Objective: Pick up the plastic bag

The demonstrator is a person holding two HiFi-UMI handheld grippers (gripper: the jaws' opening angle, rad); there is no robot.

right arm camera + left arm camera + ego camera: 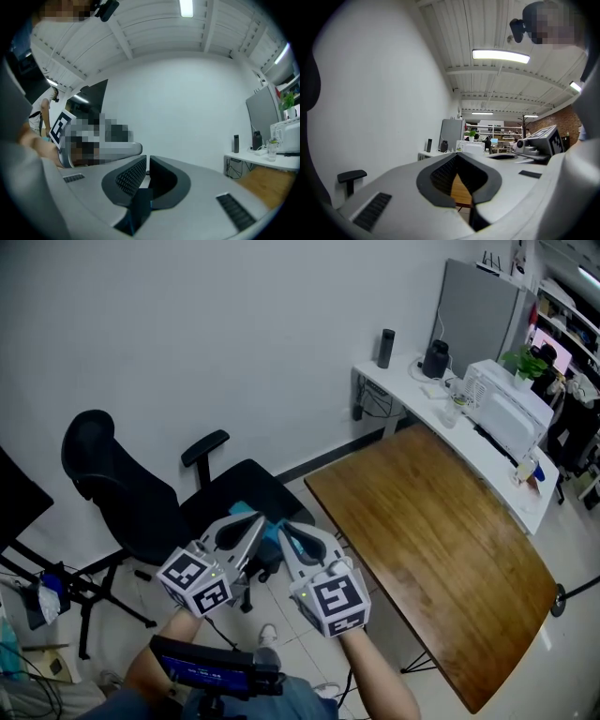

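Forearms reach in from the bottom edge of the head view, side by side, each ending in a gripper held about level. At the far left a black office chair (pixel 131 488) stands against the white wall, one armrest up.

Our left gripper (pixel 259 519) points up and to the right over the chair's seat, its marker cube (pixel 197 582) nearest us and hiding most of the hand. In the left gripper view its jaws are closed: the pad tips meet, nothing is caught between them, and only a sliver of wood shows through the hollow behind the tips.

Between the two sets of tips, at the near edge of the seat, we see a teal and blue patch that seems to be the plastic bag (pixel 272 532). Neither gripper view shows it, and we cannot tell if either gripper touches it.

Our right gripper (pixel 283 526) leans up and to the left, so the two grippers form a narrow wedge. Its jaws stand almost together, with a thin slit between the pads and nothing in it.

Right of the hands a wooden table (pixel 441 549) runs diagonally. Beyond its far edge a white desk (pixel 427 399) lines the wall.
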